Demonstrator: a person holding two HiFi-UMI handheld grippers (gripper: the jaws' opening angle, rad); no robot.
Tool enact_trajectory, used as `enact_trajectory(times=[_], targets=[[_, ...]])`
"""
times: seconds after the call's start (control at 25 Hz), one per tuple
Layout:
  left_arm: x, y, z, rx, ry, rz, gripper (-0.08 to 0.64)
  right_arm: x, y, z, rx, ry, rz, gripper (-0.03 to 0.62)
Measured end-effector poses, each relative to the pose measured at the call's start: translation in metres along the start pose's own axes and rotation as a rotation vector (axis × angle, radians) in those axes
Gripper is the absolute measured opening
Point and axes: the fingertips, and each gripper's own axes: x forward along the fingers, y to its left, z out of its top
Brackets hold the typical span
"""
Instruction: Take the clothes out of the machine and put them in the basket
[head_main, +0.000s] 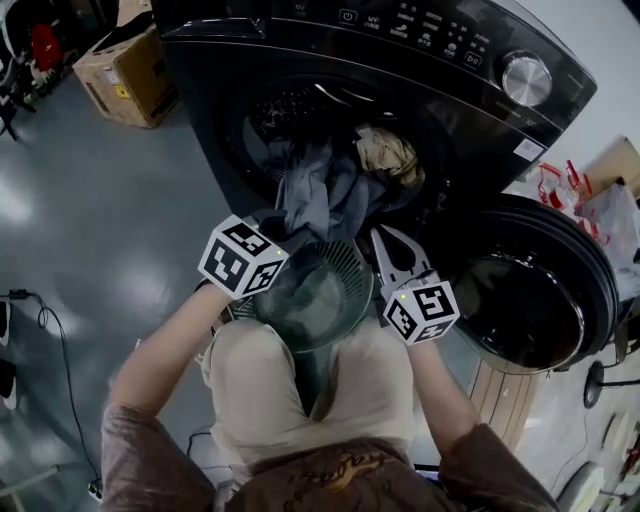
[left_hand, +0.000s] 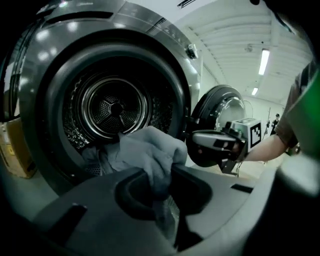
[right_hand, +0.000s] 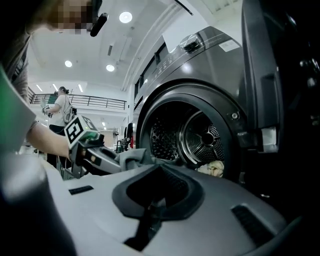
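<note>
Fingers of L gripper pinch grey garment nr washer.

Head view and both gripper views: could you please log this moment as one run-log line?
left gripper shut on grey garment at drum mouth | right gripper shut, empty | basket by knees | beige garment in drum

The floor is smooth, grey and glossy, with pale reflections. A cardboard box stands at the far left, and a dark cable trails along the near left. Overhead, a white ceiling carries a strip light and round lamps. A railing runs along the far side.
</note>
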Motion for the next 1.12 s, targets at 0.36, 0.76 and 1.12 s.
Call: enact_trajectory(times=[0.36, 0.76, 1.12], targets=[[-0.017, 0.003, 0.003, 0.005, -0.056, 0.088, 0.28, 0.003, 0.011, 0.001, 0.0, -0.002, 0.026, -0.003], [0.06, 0.065, 0.009, 0.006, -0.052, 0.16, 0.43, -0.001, 0.004, -0.002, -0.003, 0.006, -0.006, -0.003], [0.142, 0.115, -0.002, 0.004, 0.075, 0.201, 0.449, -0.003, 0.002, -0.005, -0.004, 0.013, -0.031, -0.003]])
